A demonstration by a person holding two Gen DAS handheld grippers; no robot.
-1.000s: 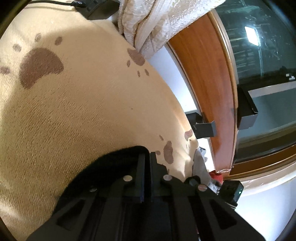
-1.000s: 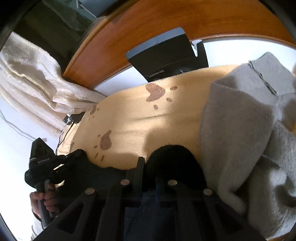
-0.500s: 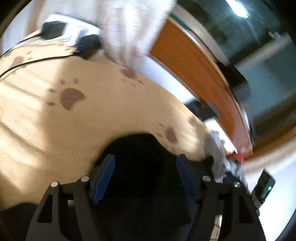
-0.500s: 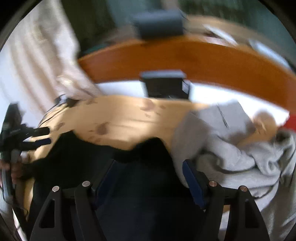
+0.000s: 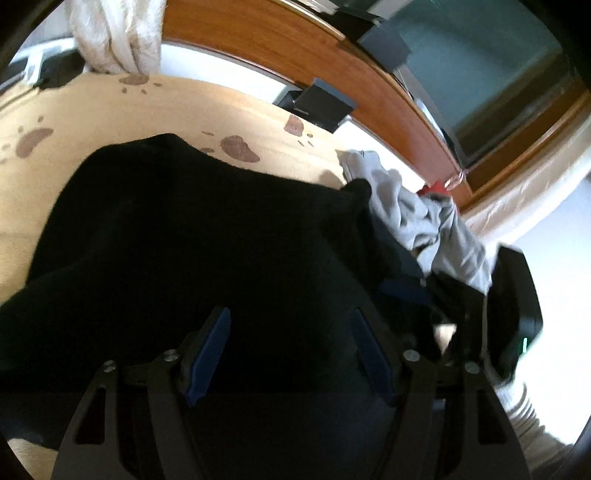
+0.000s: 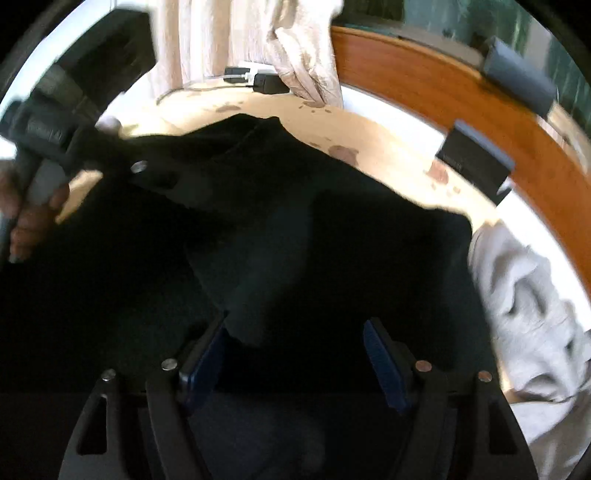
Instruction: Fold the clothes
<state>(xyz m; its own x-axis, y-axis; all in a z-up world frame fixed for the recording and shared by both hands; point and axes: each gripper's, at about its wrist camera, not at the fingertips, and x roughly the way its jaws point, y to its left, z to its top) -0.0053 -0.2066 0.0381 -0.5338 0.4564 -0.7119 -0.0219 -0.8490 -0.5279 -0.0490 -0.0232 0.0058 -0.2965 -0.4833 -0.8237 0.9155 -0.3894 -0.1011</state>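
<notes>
So the black garment [image 5: 207,236] is lying spread on the cream paw-print cloth [image 5: 110,110] that covers the surface, with its collar end pointing toward the far edge in the right wrist view. A second ago both hand-held grippers were pinched shut on it, each holding a bit of black fabric low over the cloth. Now both have let go.

The left hand-held gripper [image 5: 290,350] has its blue pads standing wide apart with only black cloth lying loose underneath, nothing clamped. Same story with the right hand-held gripper [image 6: 295,358]: jaws spread, garment below and between them but not pressed. Both views have also swung round compared with a second ago, and way more of the garment shows in each, so they've backed off from it.

My read: they just laid down or finished one fold and released, so the next thing is probably picking new grab points, likely a sleeve or side edge. Hard to say how neat the fold is, the fabric is so dark you can't see creases.

Off to the right, touching the black one's edge, there's a crumpled grey garment [image 6: 528,314] waiting its turn. Behind everything: a wooden window frame [image 5: 332,48], a bunched pale curtain [image 5: 114,33], and a dark stand [image 5: 317,103] at the far edge of the surface.
</notes>
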